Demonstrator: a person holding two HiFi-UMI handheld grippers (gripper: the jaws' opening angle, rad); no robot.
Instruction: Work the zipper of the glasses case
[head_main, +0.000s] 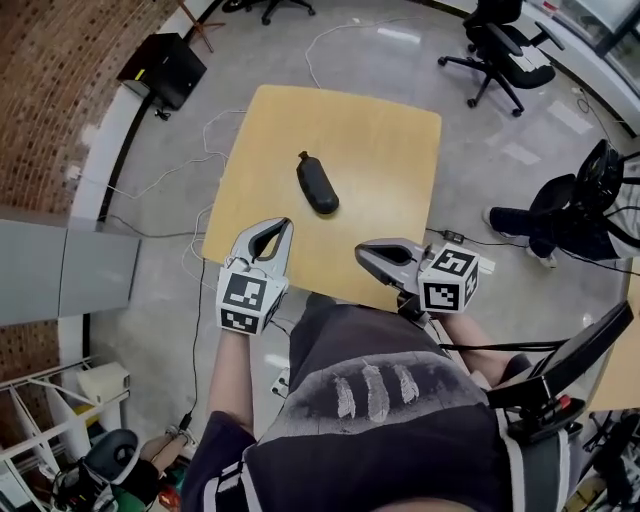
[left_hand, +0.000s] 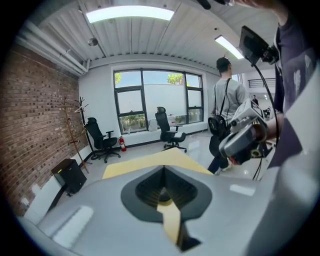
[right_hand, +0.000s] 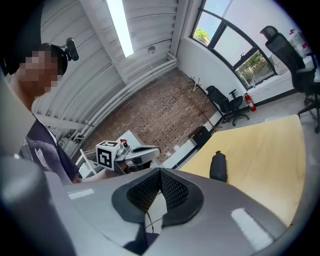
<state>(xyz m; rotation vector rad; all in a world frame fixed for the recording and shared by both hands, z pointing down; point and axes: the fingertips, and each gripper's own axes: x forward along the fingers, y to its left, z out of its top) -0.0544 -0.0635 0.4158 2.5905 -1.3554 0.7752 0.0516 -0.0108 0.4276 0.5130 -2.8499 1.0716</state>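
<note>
Head view, from the body outwards: the person (head_main: 370, 420) stands at the near edge of a pale wooden table (head_main: 380, 130) with a gripper in each hand, both held at that edge and apart from each other.

The left gripper (head_main: 285, 224) is on the left. Its marker cube (head_main: 245, 300) is closest to the body and its tips point out over the table. Its jaws are closed tip to tip with nothing between them. In the left gripper view the two pads meet, and only the yellow tabletop shows beyond them.

The right gripper (head_main: 360, 256) is on the right and lies flatter, aimed leftwards across the person's front. Its jaws are also pressed together and empty, and the right gripper view shows the ribbed pads touching at the tip.

Farther out, about halfway across the table, lies the black glasses case (head_main: 317, 184). It rests flat on the wood at a slant, with its narrower end towards the far left. It is well apart from both grippers and sits roughly between the lines they point along. The right gripper view also catches it as a dark lump on the tabletop. I cannot tell from here whether its zipper is open or closed.

Beyond the table is grey floor (head_main: 520, 150). A black box (head_main: 165, 68) stands by the brick wall (head_main: 60, 90) at the far left, and a black office chair (head_main: 500, 45) at the far right. The left gripper view shows tall windows (left_hand: 155, 100) at the far end of the room and another person (left_hand: 227, 97) standing to the right.
</note>
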